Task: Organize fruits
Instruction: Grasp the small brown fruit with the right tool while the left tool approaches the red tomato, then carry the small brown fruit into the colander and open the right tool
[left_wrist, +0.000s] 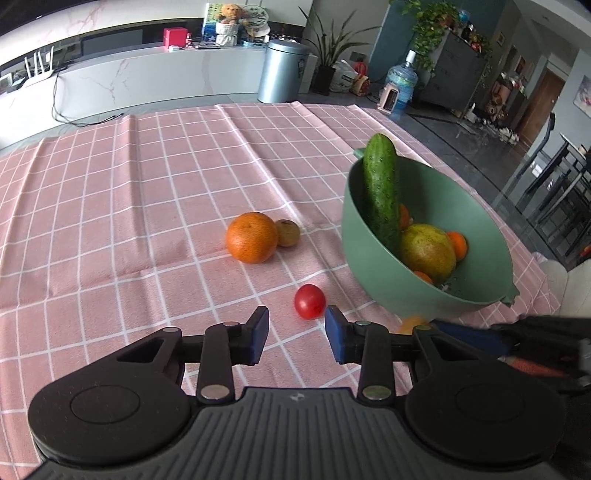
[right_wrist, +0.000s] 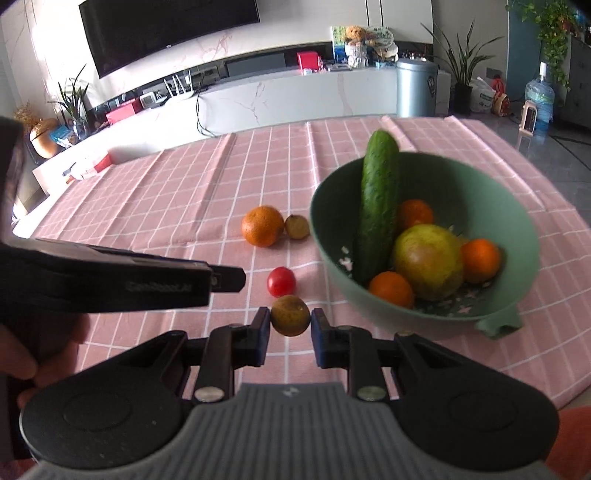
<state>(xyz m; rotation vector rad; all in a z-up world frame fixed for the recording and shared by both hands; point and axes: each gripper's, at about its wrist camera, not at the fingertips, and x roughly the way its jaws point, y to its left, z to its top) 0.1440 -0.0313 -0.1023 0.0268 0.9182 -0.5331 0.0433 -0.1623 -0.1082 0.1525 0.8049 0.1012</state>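
Observation:
A green bowl (right_wrist: 524, 229) (left_wrist: 354, 236) on the pink checked cloth holds a cucumber (right_wrist: 378, 206), a large yellow-green fruit (right_wrist: 428, 262) and small oranges (right_wrist: 480, 260). On the cloth lie an orange (left_wrist: 252, 237) (right_wrist: 262, 226), a small brown fruit (left_wrist: 288, 232) (right_wrist: 297, 226) beside it, and a red tomato (left_wrist: 309, 301) (right_wrist: 281, 281). My right gripper (right_wrist: 290, 325) is shut on another small brownish fruit (right_wrist: 290, 315), just left of the bowl. My left gripper (left_wrist: 297, 332) is open and empty, just short of the tomato.
The table's right edge (left_wrist: 532, 266) runs close behind the bowl. The left gripper's body (right_wrist: 110, 284) reaches in from the left in the right wrist view. A white cabinet (right_wrist: 295, 92) and a metal bin (left_wrist: 282, 70) stand beyond the table.

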